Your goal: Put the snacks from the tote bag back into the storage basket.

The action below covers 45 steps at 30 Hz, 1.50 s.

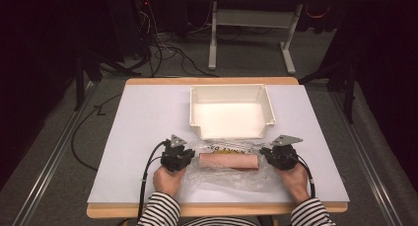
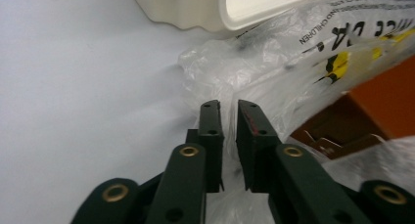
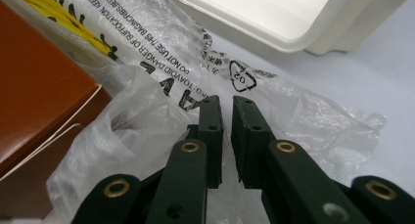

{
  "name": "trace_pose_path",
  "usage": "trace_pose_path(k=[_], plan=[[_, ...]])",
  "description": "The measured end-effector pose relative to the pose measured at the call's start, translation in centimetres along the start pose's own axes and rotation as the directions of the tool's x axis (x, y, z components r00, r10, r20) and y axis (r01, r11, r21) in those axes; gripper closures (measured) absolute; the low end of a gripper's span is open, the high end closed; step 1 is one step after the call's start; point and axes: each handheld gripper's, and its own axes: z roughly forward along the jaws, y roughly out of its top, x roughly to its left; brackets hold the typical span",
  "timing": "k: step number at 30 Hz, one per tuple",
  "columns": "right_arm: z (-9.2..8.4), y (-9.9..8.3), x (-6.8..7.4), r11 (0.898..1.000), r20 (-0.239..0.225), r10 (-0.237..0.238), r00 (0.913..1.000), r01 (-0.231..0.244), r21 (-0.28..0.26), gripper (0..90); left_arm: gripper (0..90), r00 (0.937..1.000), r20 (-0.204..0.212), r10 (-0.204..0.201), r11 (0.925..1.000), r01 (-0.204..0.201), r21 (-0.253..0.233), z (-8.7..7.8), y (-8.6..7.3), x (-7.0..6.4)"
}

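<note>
White tabletop; both claws pinch the plastic bag, nearly closed.

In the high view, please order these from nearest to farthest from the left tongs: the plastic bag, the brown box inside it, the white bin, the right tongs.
1. Plastic bag: at its jaws.
2. Brown box: just right, inside the bag.
3. White bin: beyond, toward the table's far side.
4. Right tongs: at the bag's other end.

Measured from the left tongs.
</note>
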Motion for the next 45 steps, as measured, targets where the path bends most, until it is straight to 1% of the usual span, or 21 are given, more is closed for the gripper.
trace_pose_path(k=[2,4,8,9,10,11,12,13,16,19,22,26,28,32,36,37,38,39,40,43,45], plan=[[-0.1,-0.1,0.0,1.0,-0.003,0.002,1.0,-0.002,0.0,82.8,77.8,1.0,0.001,-0.003,0.9999,0.003,-0.01,-0.6,0.0,0.0],[0.1,-0.2,0.0,1.0,-0.002,0.004,1.0,-0.004,0.007,82.7,69.4,0.9999,-0.01,0.003,0.9998,-0.003,-0.021,-1.6,0.0,-0.2],[0.3,-0.2,0.1,1.0,0.005,0.003,1.0,-0.003,0.0,82.9,60.5,0.9999,-0.006,0.012,0.9989,-0.012,-0.045,-3.8,-0.3,-0.9],[0.3,-0.2,0.1,1.0,0.005,0.003,1.0,-0.003,0.0,82.9,59.1,0.9999,-0.006,0.012,0.9989,-0.012,-0.045,-3.8,-0.3,-0.9],[0.3,-0.3,0.1,1.0,0.005,0.009,0.9999,-0.009,-0.004,82.9,57.6,0.9995,0.009,0.03,0.9975,-0.029,-0.064,-4.9,-0.6,-1.7],[0.3,-0.3,0.1,1.0,0.005,0.009,0.9999,-0.009,-0.004,82.9,56.2,0.9995,0.009,0.03,0.9975,-0.029,-0.064,-4.9,-0.6,-1.7],[0.3,-0.4,0.1,1.0,0.005,0.009,0.9999,-0.009,-0.01,82.9,54.4,0.9985,0.028,0.047,0.9963,-0.045,-0.074,-5.5,-0.8,-2.5],[0.3,-0.4,0.1,1.0,0.005,0.009,0.9999,-0.009,-0.01,82.9,52.8,0.9985,0.028,0.047,0.9963,-0.045,-0.074,-5.5,-0.8,-2.5],[0.3,-0.4,0.2,1.0,0.007,0.006,1.0,-0.006,-0.01,83.0,50.0,0.9942,0.067,0.084,0.9944,-0.08,-0.07,-5.8,-1.4,-4.0],[0.3,-0.4,0.2,1.0,0.009,0.008,0.9999,-0.008,-0.013,83.0,50.8,0.9938,0.066,0.089,0.9945,-0.085,-0.061,-5.4,-1.6,-4.3],[0.3,-0.5,0.2,1.0,0.007,0.01,0.9999,-0.01,-0.018,83.0,53.9,0.9956,0.07,0.061,0.9973,-0.058,-0.045,-4.1,-1.5,-3.8],[0.3,-0.6,0.2,1.0,0.007,0.01,0.9999,-0.009,-0.022,83.0,69.4,0.9928,0.085,0.085,0.9962,-0.083,-0.025,-3.5,-1.5,-3.9],[0.3,-0.6,0.2,1.0,0.008,0.007,0.9999,-0.007,-0.021,83.0,73.4,0.9915,0.087,0.096,0.9953,-0.095,-0.017,-3.4,-1.5,-4.0],[0.3,-0.6,0.3,1.0,0.015,-0.001,0.9999,0.001,-0.024,83.1,88.6,0.9892,0.09,0.116,0.9933,-0.116,-0.007,-3.7,-2.0,-4.1],[0.3,-0.6,0.3,1.0,0.018,-0.014,0.9997,0.014,-0.021,83.1,90.0,0.9831,0.077,0.166,0.984,-0.17,0.053,-4.0,-3.2,-4.4],[0.3,-0.6,0.3,1.0,0.018,-0.014,0.9997,0.014,-0.021,83.1,90.0,0.9831,0.077,0.166,0.984,-0.17,0.053,-4.0,-3.2,-4.4],[0.3,-0.6,0.4,1.0,0.021,-0.016,0.9997,0.016,-0.023,83.1,90.0,0.982,0.076,0.173,0.9804,-0.179,0.083,-3.9,-3.7,-4.3],[0.3,-0.6,0.4,1.0,0.021,-0.016,0.9997,0.016,-0.023,83.1,90.0,0.982,0.076,0.173,0.9804,-0.179,0.083,-3.9,-3.7,-4.3],[0.3,-0.6,0.4,1.0,0.023,-0.017,0.9996,0.018,-0.025,83.1,90.0,0.9849,0.087,0.15,0.9826,-0.158,0.097,-3.7,-4.0,-4.2],[0.3,-0.6,0.4,1.0,0.023,-0.016,0.9996,0.017,-0.024,83.1,89.0,0.985,0.087,0.149,0.9821,-0.158,0.103,-3.7,-4.0,-3.9],[0.3,-0.6,0.4,1.0,0.024,-0.015,0.9996,0.015,-0.021,83.1,79.8,0.9853,0.07,0.156,0.9818,-0.162,0.099,-3.9,-3.9,-4.3]])
